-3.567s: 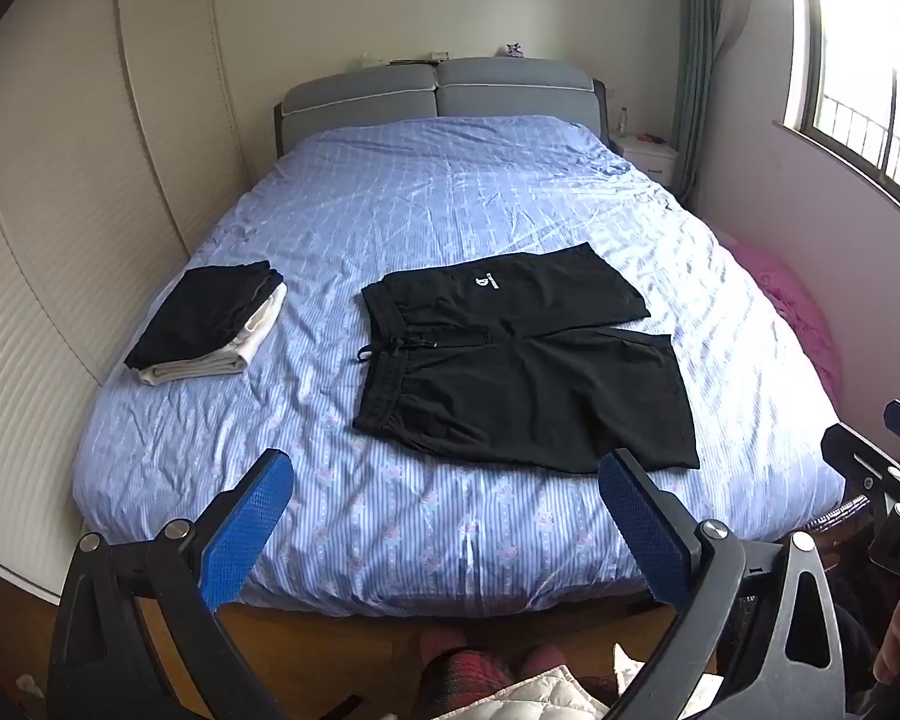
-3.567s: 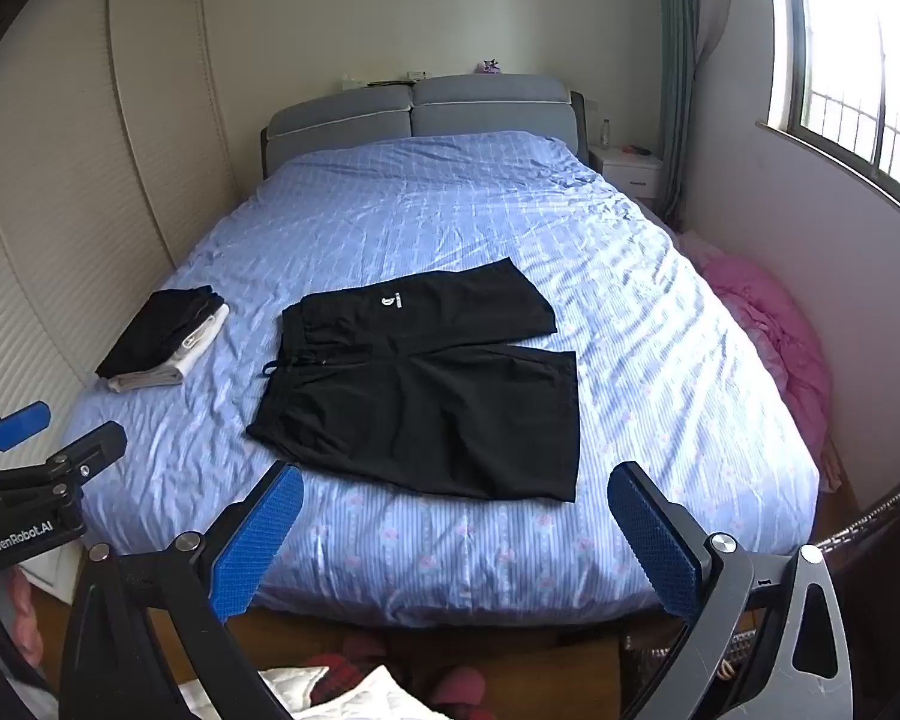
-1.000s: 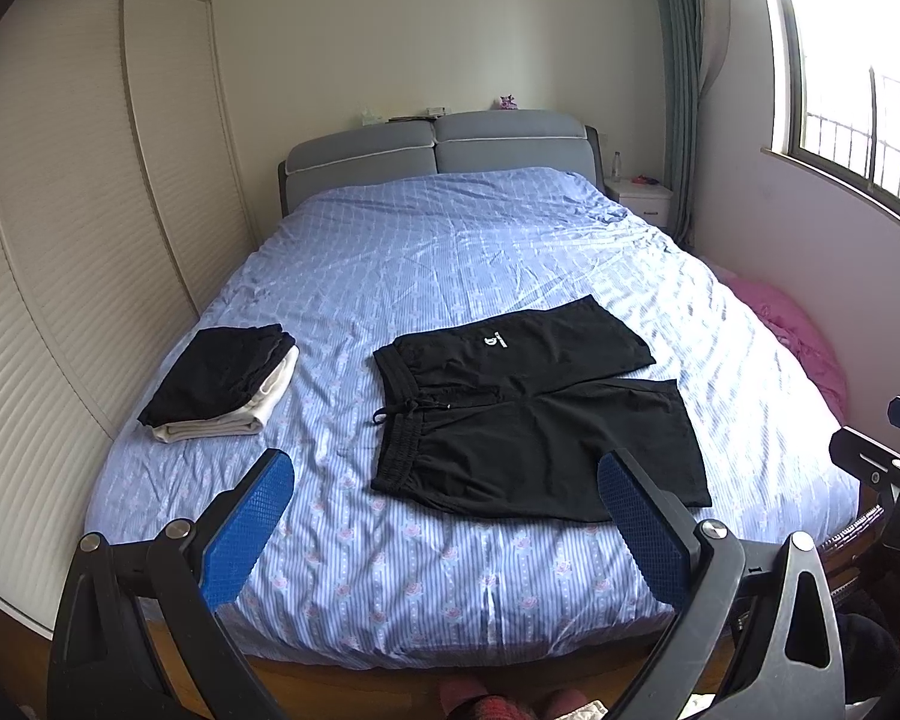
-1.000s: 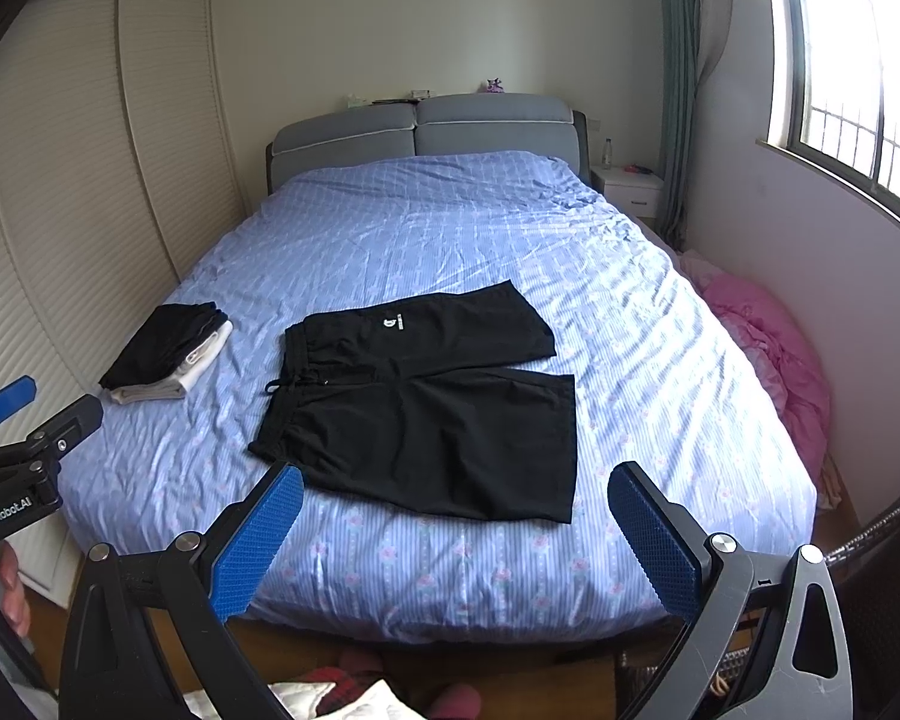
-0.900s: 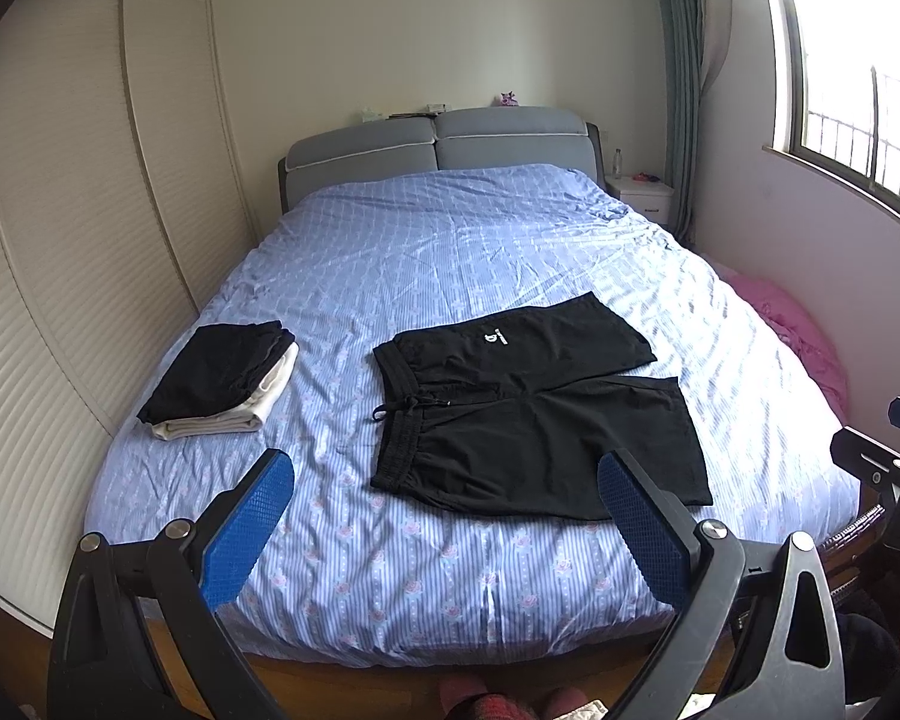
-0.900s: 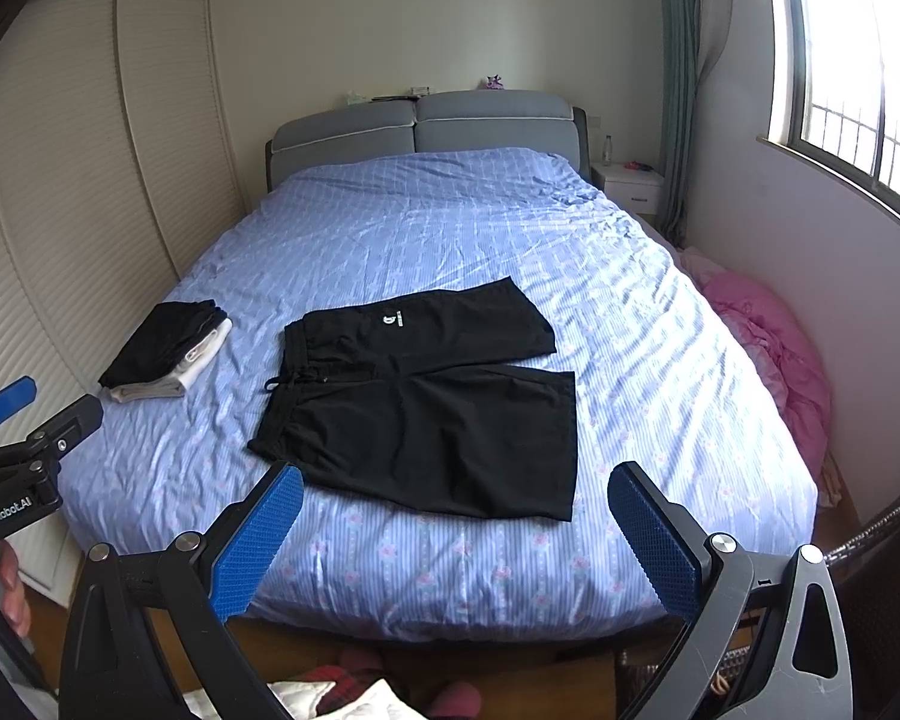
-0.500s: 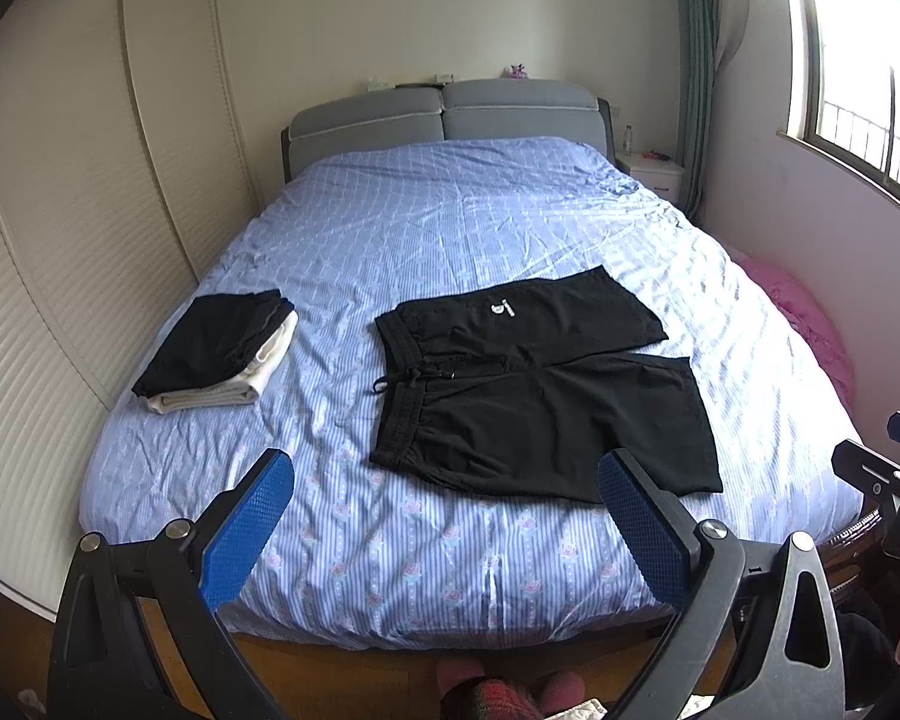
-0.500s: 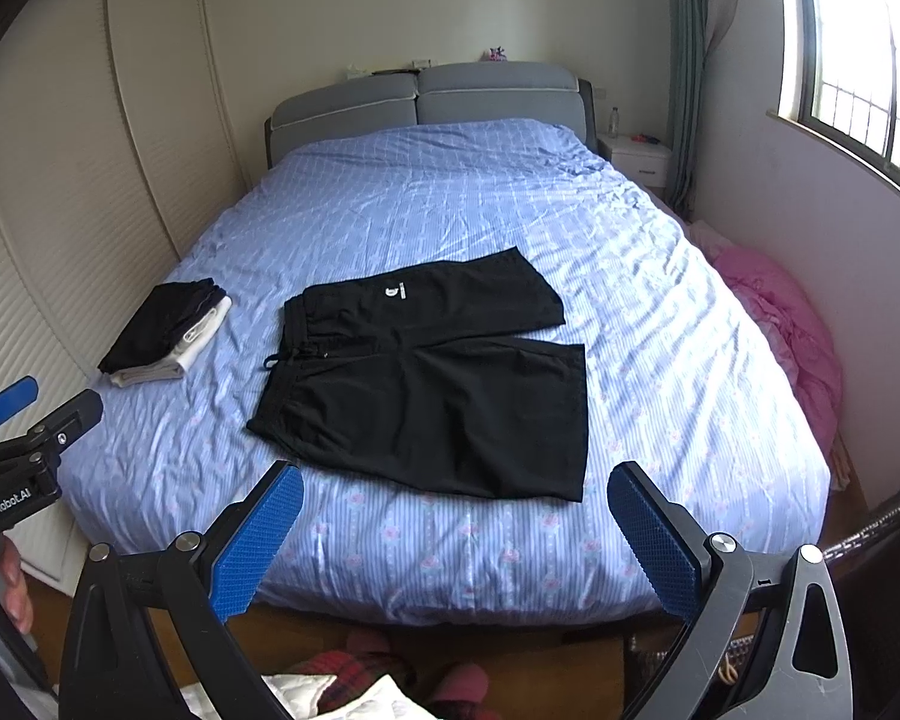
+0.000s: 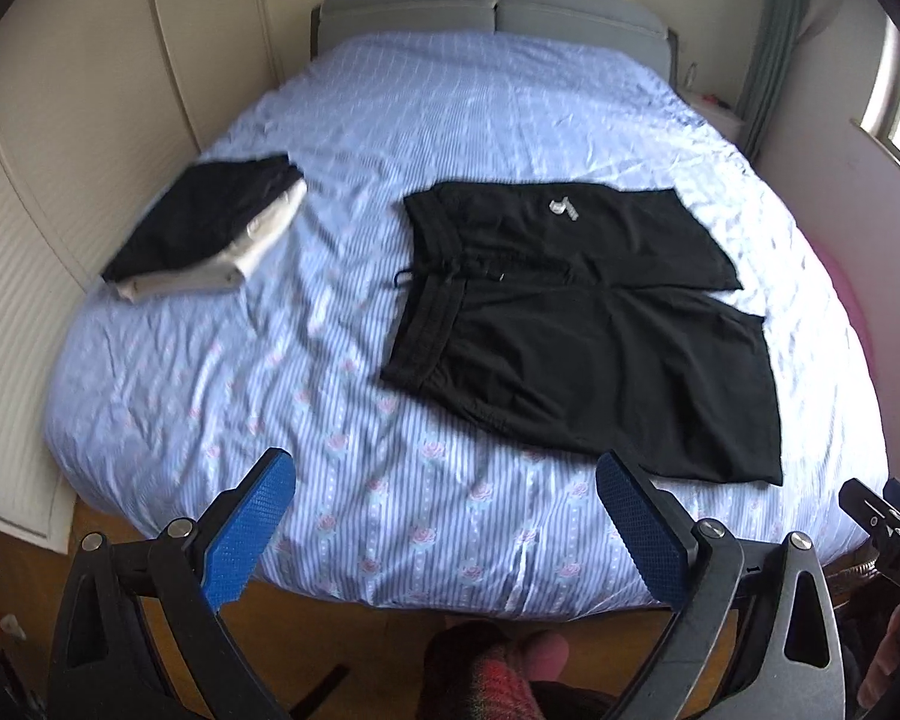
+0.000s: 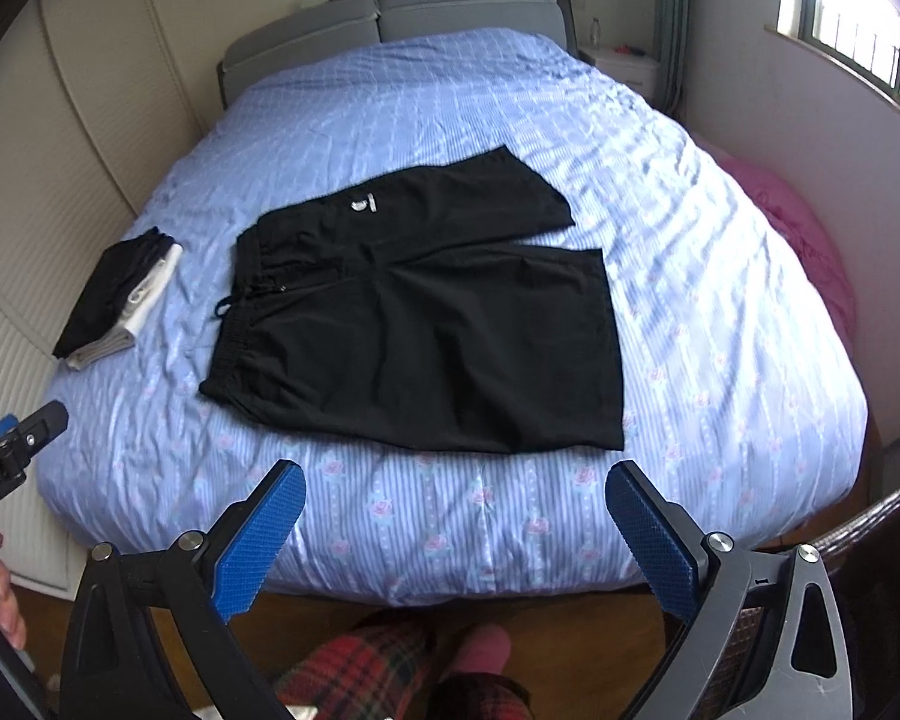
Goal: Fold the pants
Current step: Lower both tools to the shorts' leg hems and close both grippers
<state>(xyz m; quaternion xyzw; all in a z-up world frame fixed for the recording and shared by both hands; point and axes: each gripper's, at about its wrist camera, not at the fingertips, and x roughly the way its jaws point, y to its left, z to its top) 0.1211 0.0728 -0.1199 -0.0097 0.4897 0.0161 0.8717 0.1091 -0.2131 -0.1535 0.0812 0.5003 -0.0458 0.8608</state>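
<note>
Two spread-fingered grippers, left (image 9: 444,525) and right (image 10: 453,531); one shorts (image 10: 426,324).

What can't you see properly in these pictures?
- Logo on the black shorts: too small and blurred to read, both views.
- Folded clothes pile: lower layers hidden by the black top garment.
- Bottles on the nightstand: too small to identify.
- Left claw body: cut off by the bottom edge, left wrist view.
</note>
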